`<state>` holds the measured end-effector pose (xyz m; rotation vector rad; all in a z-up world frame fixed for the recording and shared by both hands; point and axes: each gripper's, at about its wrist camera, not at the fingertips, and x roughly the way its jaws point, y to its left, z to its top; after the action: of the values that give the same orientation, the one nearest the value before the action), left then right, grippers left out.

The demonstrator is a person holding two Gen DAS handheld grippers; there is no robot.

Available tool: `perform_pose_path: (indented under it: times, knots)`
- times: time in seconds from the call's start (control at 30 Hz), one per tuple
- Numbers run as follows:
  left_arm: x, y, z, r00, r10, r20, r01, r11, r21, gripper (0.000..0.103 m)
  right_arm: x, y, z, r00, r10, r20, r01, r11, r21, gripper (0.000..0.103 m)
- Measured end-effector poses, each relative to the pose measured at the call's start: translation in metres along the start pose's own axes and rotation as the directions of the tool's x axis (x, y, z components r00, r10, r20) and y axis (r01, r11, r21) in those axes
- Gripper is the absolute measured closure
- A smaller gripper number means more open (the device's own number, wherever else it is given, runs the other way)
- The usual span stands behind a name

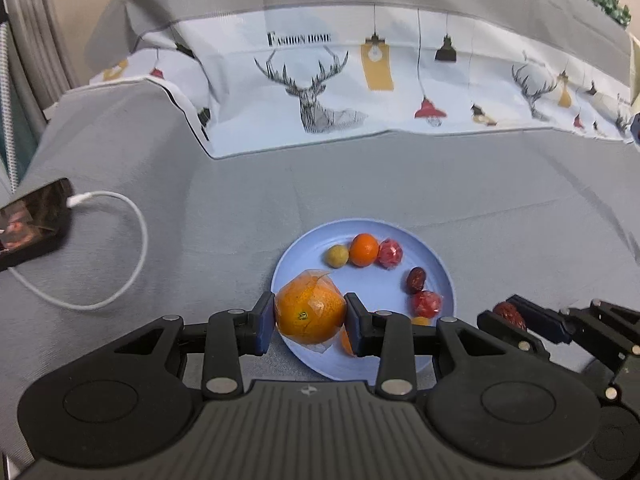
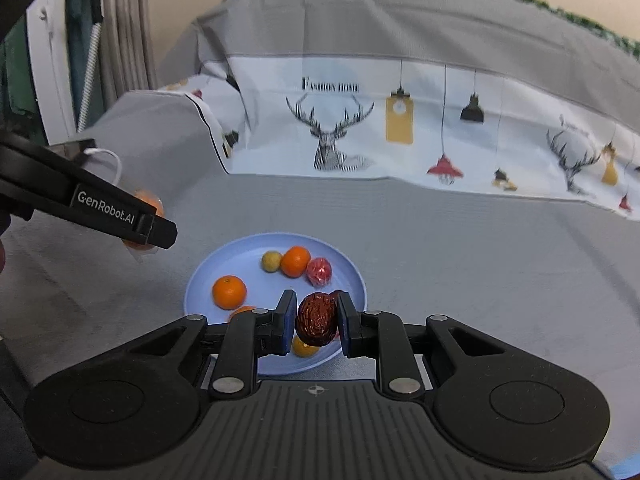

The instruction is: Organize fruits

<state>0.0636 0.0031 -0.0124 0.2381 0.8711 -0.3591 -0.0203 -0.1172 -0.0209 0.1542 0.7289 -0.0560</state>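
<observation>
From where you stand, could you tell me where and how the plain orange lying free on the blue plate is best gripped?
Grip the plain orange across its round middle, coming from above. It sits apart from the other fruit on the blue plate, with bare plate on both sides, so fingers should fit either way.

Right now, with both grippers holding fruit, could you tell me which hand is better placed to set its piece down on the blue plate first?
Probably the right. The right gripper holds its red date over the blue plate; the left gripper's wrapped orange overhangs the rim.
</observation>
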Motion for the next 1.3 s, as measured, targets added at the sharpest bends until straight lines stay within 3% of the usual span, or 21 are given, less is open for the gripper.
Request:
perform_pose_path:
  times: [0.43, 0.5, 0.53, 0.57, 0.6, 0.63, 0.7, 0.83, 1.03, 1.3]
  knots:
    - [0.077, 0.000, 0.007, 0.994, 0.032, -0.101, -0.029, 0.999, 0.025, 0.062, 0.066, -0.006, 0.004, 0.999, 0.031, -0.029, -0.032, 0.999, -0.043, 0.080]
    - [0.084, 0.001, 0.008, 0.995, 0.028, -0.094, -0.026, 0.999, 0.024, 0.058, 0.075, -0.005, 0.003, 0.999, 0.038, -0.036, -0.040, 0.997, -0.063, 0.080]
    - [0.085, 0.001, 0.009, 0.996, 0.025, -0.084, -0.023, 0.999, 0.028, 0.039, 0.079, -0.005, 0.002, 0.998, 0.052, -0.041, -0.055, 0.996, -0.072, 0.079]
    - [0.085, 0.001, 0.010, 0.997, 0.024, -0.068, -0.022, 0.999, 0.037, 0.012, 0.083, -0.004, 0.003, 0.997, 0.063, -0.047, -0.067, 0.994, -0.083, 0.073]
    - [0.083, 0.000, 0.010, 0.998, 0.027, -0.048, -0.025, 0.999, 0.044, 0.002, 0.084, -0.003, 0.003, 0.997, 0.065, -0.051, -0.070, 0.993, -0.096, 0.051]
    - [0.079, -0.001, 0.010, 0.999, 0.035, -0.018, -0.034, 0.998, 0.052, 0.000, 0.084, -0.002, 0.004, 0.997, 0.059, -0.047, -0.064, 0.992, -0.109, 0.027]
    - [0.071, -0.003, 0.008, 0.998, 0.060, -0.001, -0.060, 0.995, 0.076, 0.000, 0.077, 0.001, 0.005, 0.999, 0.048, -0.026, -0.051, 0.990, -0.135, 0.014]
    - [0.053, 0.002, -0.003, 0.995, 0.090, -0.041, -0.086, 0.994, 0.073, 0.000, 0.052, 0.004, 0.004, 0.997, 0.047, -0.053, -0.054, 0.988, -0.143, 0.002]
    - [0.007, 0.018, -0.030, 0.993, 0.084, -0.085, -0.086, 0.996, -0.017, 0.000, 0.003, 0.008, -0.004, 0.997, 0.028, -0.069, -0.035, 0.995, -0.096, 0.001]
    - [-0.055, 0.011, -0.046, 0.992, 0.126, -0.023, -0.127, 0.991, -0.038, 0.000, -0.060, 0.011, -0.010, 1.000, -0.020, -0.008, 0.020, 0.999, -0.036, 0.001]
